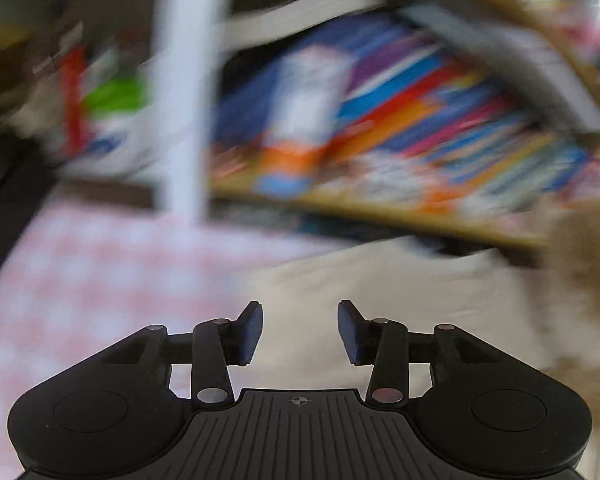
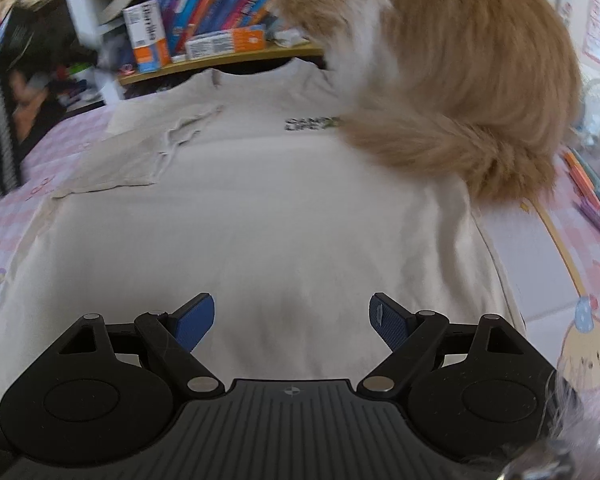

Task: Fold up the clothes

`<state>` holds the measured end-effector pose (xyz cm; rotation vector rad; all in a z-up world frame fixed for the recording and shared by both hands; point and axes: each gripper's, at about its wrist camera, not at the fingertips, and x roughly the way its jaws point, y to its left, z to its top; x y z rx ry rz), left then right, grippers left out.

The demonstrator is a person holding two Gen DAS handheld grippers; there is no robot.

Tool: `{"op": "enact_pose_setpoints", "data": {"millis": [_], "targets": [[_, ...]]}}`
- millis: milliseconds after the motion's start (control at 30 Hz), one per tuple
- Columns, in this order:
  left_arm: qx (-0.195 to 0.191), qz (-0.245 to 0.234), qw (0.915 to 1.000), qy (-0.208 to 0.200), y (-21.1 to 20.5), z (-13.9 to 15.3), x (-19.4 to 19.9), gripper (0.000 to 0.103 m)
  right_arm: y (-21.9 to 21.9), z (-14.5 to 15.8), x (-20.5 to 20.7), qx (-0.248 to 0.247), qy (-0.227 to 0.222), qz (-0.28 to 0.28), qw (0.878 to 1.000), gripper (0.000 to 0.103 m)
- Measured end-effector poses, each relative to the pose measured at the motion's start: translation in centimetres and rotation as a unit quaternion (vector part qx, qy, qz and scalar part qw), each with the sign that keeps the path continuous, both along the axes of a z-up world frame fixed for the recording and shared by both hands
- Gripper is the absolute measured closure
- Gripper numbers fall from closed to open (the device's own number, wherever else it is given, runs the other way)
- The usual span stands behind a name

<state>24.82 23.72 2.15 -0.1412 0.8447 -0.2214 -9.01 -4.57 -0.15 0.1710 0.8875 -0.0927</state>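
A beige T-shirt (image 2: 260, 216) lies spread flat on a pink checked bed cover (image 2: 52, 148), collar far from me, with its left sleeve folded in over the chest. A fluffy orange cat (image 2: 460, 80) sits on the shirt's right shoulder. My right gripper (image 2: 292, 320) hovers open over the lower part of the shirt, nothing between its blue pads. The left wrist view is blurred. There my left gripper (image 1: 300, 330) stands partly open and empty above the shirt's (image 1: 380, 292) left edge, with pink cover (image 1: 80, 280) beside it.
A low wooden shelf (image 2: 220, 60) packed with books and boxes runs behind the bed. A white post (image 1: 184, 92) rises at the bed's far edge. Pens and small items (image 2: 592, 188) lie on the cover at right. Dark clutter (image 2: 28, 80) fills the far left.
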Motion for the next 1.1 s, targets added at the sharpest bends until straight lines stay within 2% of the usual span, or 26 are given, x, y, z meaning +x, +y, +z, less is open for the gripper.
{"op": "enact_pose_setpoints", "data": {"millis": [100, 167, 233, 367, 400, 433, 467, 533, 667, 767, 900, 1100], "targets": [[-0.009, 0.027, 0.9992, 0.027, 1.6, -2.2, 0.6, 0.062, 0.0, -0.5, 0.0, -0.001, 0.016, -0.013, 1.000, 0.019], [-0.020, 0.016, 0.9993, 0.026, 1.1, -3.1, 1.0, 0.061, 0.4, -0.7, 0.0, -0.008, 0.024, -0.010, 1.000, 0.019], [-0.013, -0.003, 0.9995, 0.028, 0.2, -4.0, 1.4, 0.061, 1.1, -0.8, -0.1, -0.017, 0.029, -0.004, 0.999, 0.019], [-0.005, 0.003, 0.9999, 0.015, 0.1, -5.1, 2.4, 0.062, 1.9, -0.7, -0.5, -0.040, 0.037, -0.005, 0.998, 0.019], [-0.010, 0.006, 0.9999, 0.011, 0.3, -5.2, 2.5, 0.066, 2.0, -0.6, -0.6, -0.045, 0.039, -0.008, 0.998, 0.019], [-0.013, 0.001, 0.9999, 0.009, 0.3, -5.3, 2.6, 0.075, 2.0, -0.7, -0.8, -0.047, 0.041, -0.013, 0.998, 0.019], [-0.011, -0.014, 0.9998, 0.011, 0.1, -5.5, 2.7, 0.100, 2.0, -0.8, -0.8, -0.047, 0.043, -0.018, 0.998, 0.019], [-0.004, -0.033, 0.9994, 0.012, 0.0, -5.5, 2.5, 0.100, 2.0, -0.9, -0.8, -0.046, 0.046, -0.029, 0.997, 0.019], [-0.016, -0.009, 0.9998, 0.002, 2.4, -5.0, 2.0, 0.100, 2.3, -0.9, -0.4, -0.052, 0.043, -0.039, 0.997, 0.019], [-0.028, 0.003, 0.9996, -0.005, 4.1, -4.6, 1.9, 0.099, 2.2, -1.1, 0.1, -0.077, 0.046, -0.040, 0.995, 0.019], [-0.039, -0.007, 0.9990, -0.022, 5.4, -3.5, 2.1, 0.098, 1.1, -1.6, 0.6, -0.108, 0.059, -0.055, 0.991, 0.019], [-0.059, -0.020, 0.9980, -0.009, 6.4, -3.8, 1.7, 0.098, -1.0, -2.4, 0.8, -0.108, 0.080, -0.085, 0.987, 0.019]]}}
